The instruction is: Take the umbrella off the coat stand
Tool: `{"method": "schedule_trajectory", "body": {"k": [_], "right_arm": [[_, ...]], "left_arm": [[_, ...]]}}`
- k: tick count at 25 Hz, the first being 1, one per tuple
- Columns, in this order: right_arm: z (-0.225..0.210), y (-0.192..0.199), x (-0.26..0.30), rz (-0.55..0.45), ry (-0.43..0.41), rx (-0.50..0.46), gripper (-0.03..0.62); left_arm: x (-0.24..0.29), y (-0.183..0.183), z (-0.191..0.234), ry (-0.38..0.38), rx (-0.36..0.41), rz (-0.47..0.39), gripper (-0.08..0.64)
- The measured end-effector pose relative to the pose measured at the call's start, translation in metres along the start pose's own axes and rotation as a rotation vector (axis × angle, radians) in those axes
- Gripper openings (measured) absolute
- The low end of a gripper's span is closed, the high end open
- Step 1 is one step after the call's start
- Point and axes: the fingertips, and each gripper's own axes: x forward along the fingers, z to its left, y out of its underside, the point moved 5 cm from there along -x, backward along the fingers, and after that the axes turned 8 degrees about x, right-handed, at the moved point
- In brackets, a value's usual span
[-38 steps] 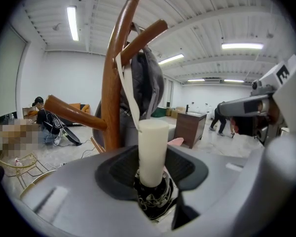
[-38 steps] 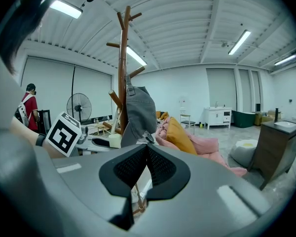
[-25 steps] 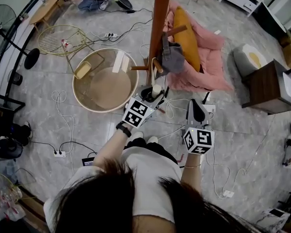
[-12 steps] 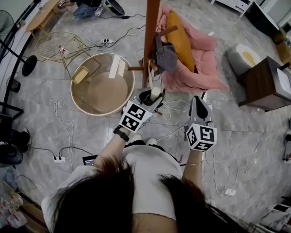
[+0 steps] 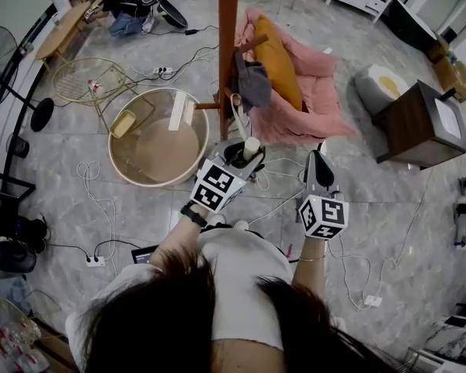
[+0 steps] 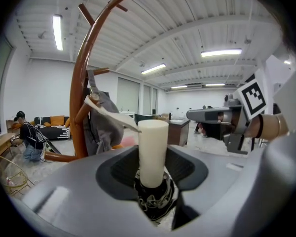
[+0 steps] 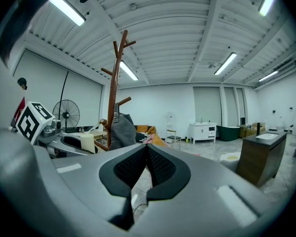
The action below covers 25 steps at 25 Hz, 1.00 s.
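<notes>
Your left gripper [image 5: 247,155] holds the umbrella [image 5: 251,145] by its pale handle, now a bit farther from the coat stand [image 5: 227,53] than before. Your right gripper [image 5: 318,160] is closed on nothing.

Lab studio — ceiling strip lights [image 6: 57,32]

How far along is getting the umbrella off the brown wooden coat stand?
Done: the left gripper is shut on the cream cylindrical handle of the black-and-white folded umbrella. In hand: its cream strap appears hooked on a peg of the brown wooden coat stand. Left: slipping the strap free. The right gripper is shut, empty.
</notes>
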Motion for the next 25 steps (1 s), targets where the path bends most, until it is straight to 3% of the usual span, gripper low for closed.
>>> {"method": "schedule_trajectory", "body": {"k": [10, 25], "right_arm": [[-0.04, -0.008, -0.038, -0.027, 0.109, -0.009, 0.003], [-0.092, -0.004, -0.092, -0.014, 0.279, 0.0, 0.003]], "left_arm": [[0.021, -0.029, -0.026, 0.055, 0.035, -0.05, 0.21], [0.071, -0.057, -0.079, 0.218, 0.067, -0.088, 0.21]]}}
